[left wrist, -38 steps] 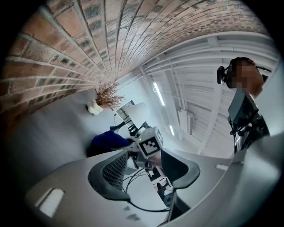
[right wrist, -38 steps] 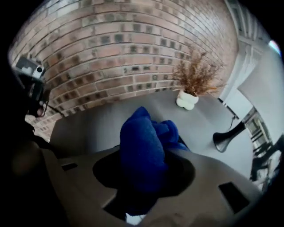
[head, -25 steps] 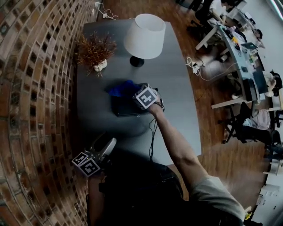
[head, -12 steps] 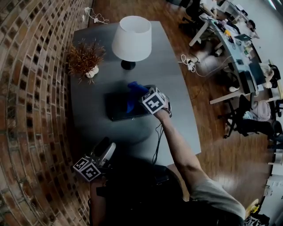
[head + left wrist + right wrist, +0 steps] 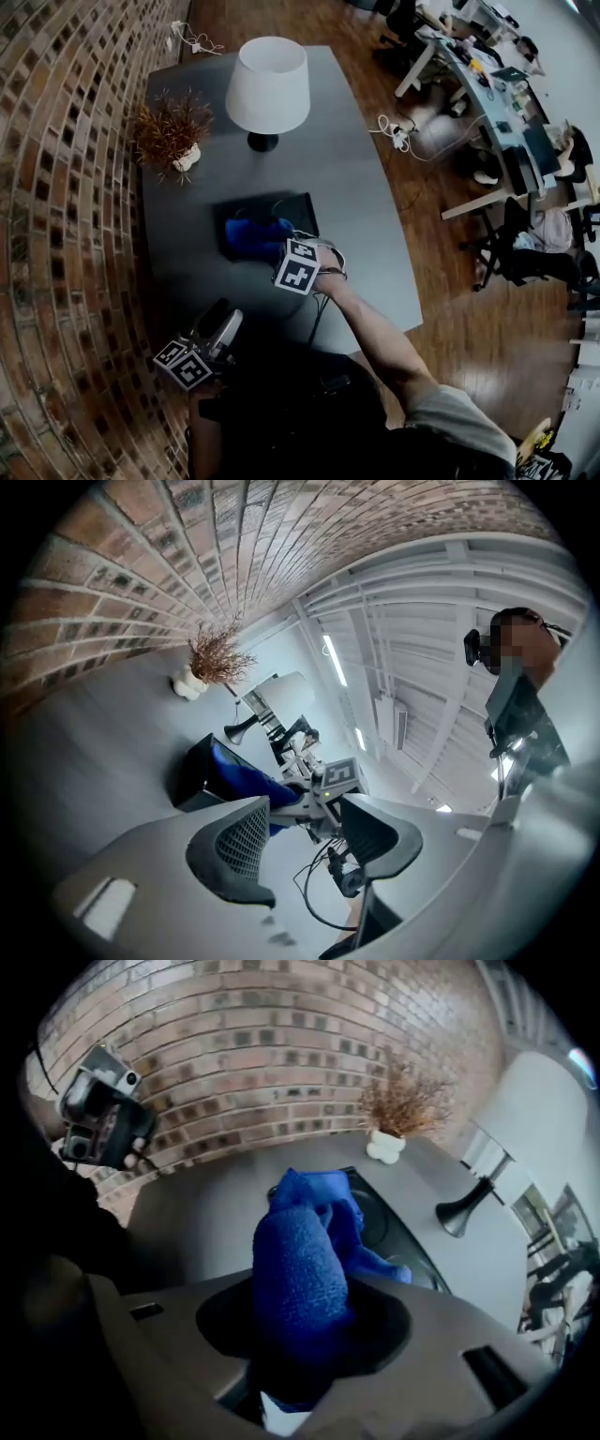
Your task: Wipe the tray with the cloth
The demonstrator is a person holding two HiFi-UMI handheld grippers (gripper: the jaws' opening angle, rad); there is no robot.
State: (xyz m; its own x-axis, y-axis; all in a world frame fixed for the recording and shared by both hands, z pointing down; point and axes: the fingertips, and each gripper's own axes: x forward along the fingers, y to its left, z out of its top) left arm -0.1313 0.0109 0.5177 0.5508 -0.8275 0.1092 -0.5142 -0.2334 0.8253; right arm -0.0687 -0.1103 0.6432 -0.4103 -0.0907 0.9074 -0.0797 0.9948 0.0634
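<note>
A black tray [image 5: 302, 208] lies on the grey table, and a blue cloth [image 5: 256, 233] is bunched on its near part. My right gripper [image 5: 291, 255] is over the tray's near edge, pointing steeply down and shut on the cloth [image 5: 298, 1269], which fills the gap between its jaws. The rest of the cloth trails onto the tray [image 5: 386, 1221]. My left gripper [image 5: 217, 330] is held near the table's front edge, well short of the tray. Its jaws stand open with nothing between them [image 5: 305, 808]. In the left gripper view the tray [image 5: 195, 772] and cloth [image 5: 242, 778] lie ahead.
A white lamp [image 5: 267, 86] and a dried plant in a small pot [image 5: 172, 131] stand at the back of the table [image 5: 366, 216]. A brick wall [image 5: 56, 187] runs along the left. A black cable [image 5: 317, 323] hangs off the table's front edge. Desks and chairs stand at the far right.
My right gripper has pulled the cloth across the tray, from its far right part toward the near edge. The left gripper has stayed where it was.
</note>
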